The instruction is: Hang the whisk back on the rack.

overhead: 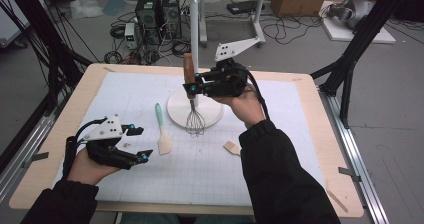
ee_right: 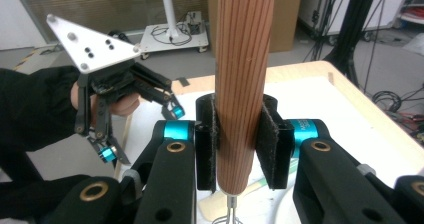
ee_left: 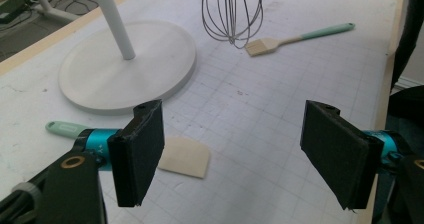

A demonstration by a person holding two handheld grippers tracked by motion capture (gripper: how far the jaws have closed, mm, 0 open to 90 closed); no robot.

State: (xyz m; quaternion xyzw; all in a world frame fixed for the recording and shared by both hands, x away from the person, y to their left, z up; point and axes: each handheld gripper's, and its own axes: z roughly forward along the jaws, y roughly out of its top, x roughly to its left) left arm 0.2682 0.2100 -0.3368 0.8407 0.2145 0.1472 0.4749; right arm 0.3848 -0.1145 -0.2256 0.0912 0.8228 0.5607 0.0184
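- The left gripper point(overhead: 141, 143) is held low over the near-left part of the white gridded mat point(overhead: 210, 169), its jaws spread wide apart and nothing between them.
- Just beside it, a spatula with a mint-green handle point(overhead: 162, 132) is seen lying flat on the mat, untouched; in the left gripper view its pale blade point(ee_left: 184, 157) shows between the open jaws, on the mat below.
- At the middle of the table, a white rack point(overhead: 194, 39) is seen standing on its round base point(overhead: 176, 109), with hooks at its top; none of the hooks in view carries a utensil.
- The whisk point(overhead: 192, 96) is held upright in the air in front of the rack's pole, wooden handle up and wire loops hanging just above the base.
- The right gripper point(overhead: 190, 84) is clamped on the whisk's handle; in the right gripper view the ribbed wood point(ee_right: 241, 79) is seen pinched between both pads.
- A second utensil with a pale blade point(overhead: 232, 147) lies on the mat near the right sleeve.
- The work is judged to be at an early stage: the whisk has been lifted but not yet hung, and the two flat utensils remain to be picked up.
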